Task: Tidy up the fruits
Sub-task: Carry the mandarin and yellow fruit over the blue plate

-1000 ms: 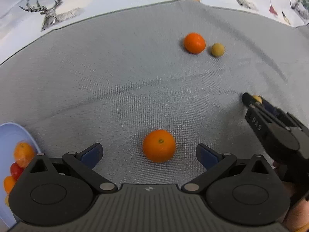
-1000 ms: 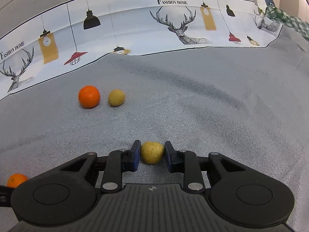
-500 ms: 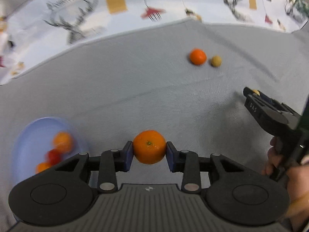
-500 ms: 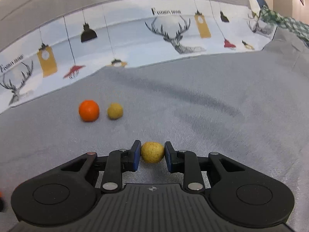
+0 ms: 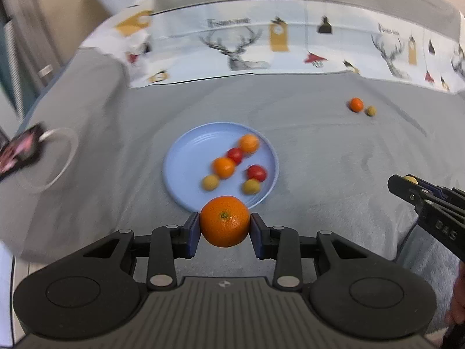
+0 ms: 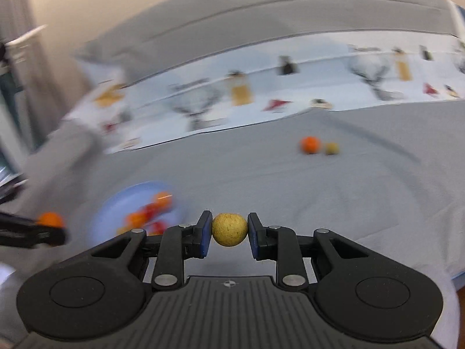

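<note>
My left gripper (image 5: pixel 224 225) is shut on an orange mandarin (image 5: pixel 225 221) and holds it in the air just short of the near rim of a blue plate (image 5: pixel 186 157). The plate holds several small orange, red and yellow fruits. My right gripper (image 6: pixel 229 229) is shut on a small yellow fruit (image 6: pixel 229 229), raised above the grey cloth; it also shows at the right of the left wrist view (image 5: pixel 411 181). The plate appears blurred at the left of the right wrist view (image 6: pixel 116 203). An orange fruit (image 5: pixel 356 104) and a small yellow fruit (image 5: pixel 370 111) lie far right.
A grey cloth (image 5: pixel 319 151) covers the surface, with a white printed cloth (image 5: pixel 261 49) at the back. A clear ring-shaped lid (image 5: pixel 55 157) and a dark phone-like object (image 5: pixel 20 148) lie at the far left. The surface edge drops off at the left.
My left gripper closed on the mandarin, lifted it and swung left toward the blue plate. My right gripper, still holding the yellow fruit, rose and turned left too.
</note>
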`<state>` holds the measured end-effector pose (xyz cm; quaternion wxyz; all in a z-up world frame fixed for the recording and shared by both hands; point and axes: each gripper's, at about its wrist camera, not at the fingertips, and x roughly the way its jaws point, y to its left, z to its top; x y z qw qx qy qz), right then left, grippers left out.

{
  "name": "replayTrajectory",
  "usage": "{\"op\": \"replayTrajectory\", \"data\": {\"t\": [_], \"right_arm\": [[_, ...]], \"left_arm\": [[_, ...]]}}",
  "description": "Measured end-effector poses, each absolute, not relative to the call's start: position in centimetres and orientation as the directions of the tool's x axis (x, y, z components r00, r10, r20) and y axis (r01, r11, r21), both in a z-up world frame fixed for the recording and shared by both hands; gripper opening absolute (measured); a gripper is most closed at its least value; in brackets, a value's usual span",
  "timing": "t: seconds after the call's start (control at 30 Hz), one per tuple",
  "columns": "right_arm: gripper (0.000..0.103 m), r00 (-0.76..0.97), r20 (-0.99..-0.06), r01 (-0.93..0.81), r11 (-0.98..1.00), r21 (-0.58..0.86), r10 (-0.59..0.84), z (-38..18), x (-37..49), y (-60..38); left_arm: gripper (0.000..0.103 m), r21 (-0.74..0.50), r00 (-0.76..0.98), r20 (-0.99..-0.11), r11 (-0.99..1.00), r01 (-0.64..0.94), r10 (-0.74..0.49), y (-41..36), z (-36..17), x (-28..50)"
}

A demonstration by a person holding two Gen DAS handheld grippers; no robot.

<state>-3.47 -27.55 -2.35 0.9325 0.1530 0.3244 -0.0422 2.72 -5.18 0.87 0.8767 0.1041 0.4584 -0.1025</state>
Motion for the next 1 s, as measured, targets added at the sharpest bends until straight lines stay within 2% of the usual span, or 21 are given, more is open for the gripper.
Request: {"op": "replayTrajectory", "data": {"t": [0.23,0.6,1.0], "right_arm": [[0.028,0.792,-0.588,-0.002,0.963,0.271,0.167,2.1,-5.4,-20.5],[0.028,0.793,-0.591,-0.074,0.986,0.146,0.147,3.9,-7.5,-16.0],[0.028,0.791,-0.595,-0.088,0.989,0.116,0.14,3.8,-7.5,-15.2]], "left_arm": [[0.04,0.025,0.604,-0.789,0.975,0.219,-0.115,-0.1,2.2,-1.1],[0.04,-0.051,0.649,-0.74,0.977,0.206,-0.175,2.4,3.4,-3.1],[0.04,-0.065,0.653,-0.733,0.976,0.208,-0.188,2.8,3.4,-3.2]]}}
